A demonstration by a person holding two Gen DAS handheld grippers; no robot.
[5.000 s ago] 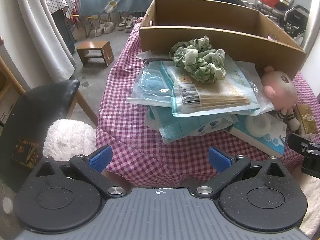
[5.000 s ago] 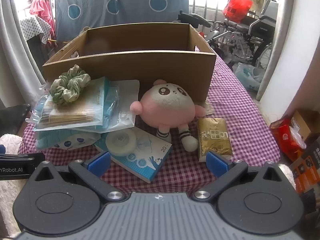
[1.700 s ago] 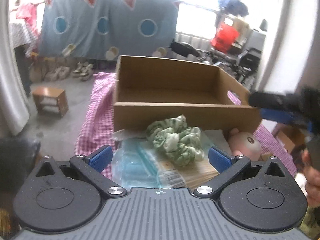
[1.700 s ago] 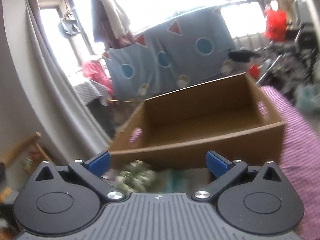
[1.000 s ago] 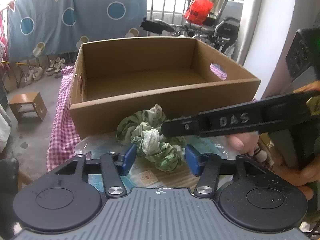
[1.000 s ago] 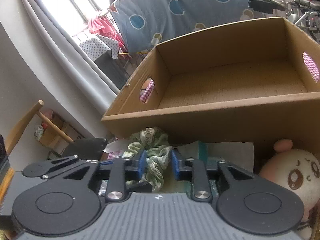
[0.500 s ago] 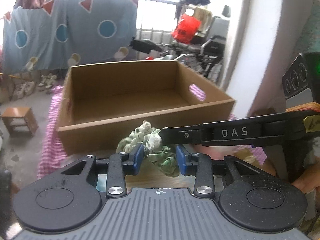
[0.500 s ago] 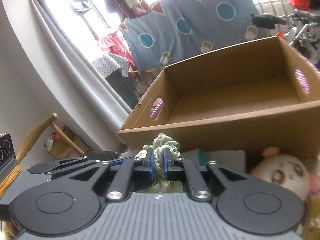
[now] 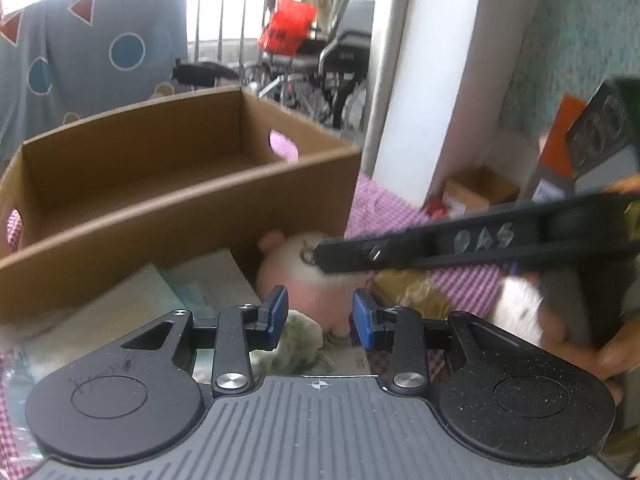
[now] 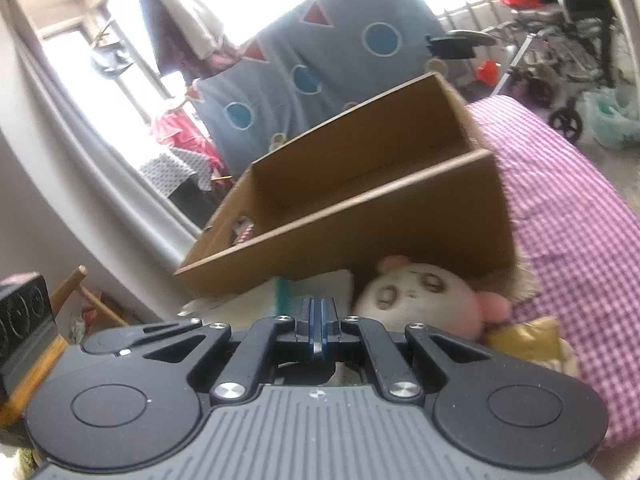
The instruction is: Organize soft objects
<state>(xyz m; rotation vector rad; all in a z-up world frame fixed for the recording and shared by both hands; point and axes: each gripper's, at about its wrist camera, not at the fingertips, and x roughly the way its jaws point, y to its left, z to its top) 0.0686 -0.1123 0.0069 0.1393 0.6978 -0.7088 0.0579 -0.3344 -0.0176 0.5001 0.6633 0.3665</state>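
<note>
The green-and-white scrunchie (image 9: 300,346) hangs low between the blue pads of my left gripper (image 9: 320,316), which is shut on it and holds it off the table. Just beyond those pads lies the pink-and-white plush toy (image 9: 296,280), against the front wall of the empty cardboard box (image 9: 180,216). My right gripper (image 9: 324,254) reaches in from the right, blurred, its tip over the plush's face. In the right wrist view, the right gripper (image 10: 319,320) has its pads pressed together with nothing I can make out between them. The plush (image 10: 420,292) and box (image 10: 400,220) lie ahead of it.
Flat plastic packets (image 9: 192,292) lie left of the plush in front of the box. A gold packet (image 9: 408,284) sits to its right on the pink checked tablecloth (image 10: 580,240). A person's hand (image 9: 612,356) holds the right gripper. A wheelchair and clutter stand beyond the table.
Both grippers have swung right, from over the packets to the plush toy. The scrunchie came along in the left gripper. The right gripper's pads have shut fully and no longer pinch the scrunchie.
</note>
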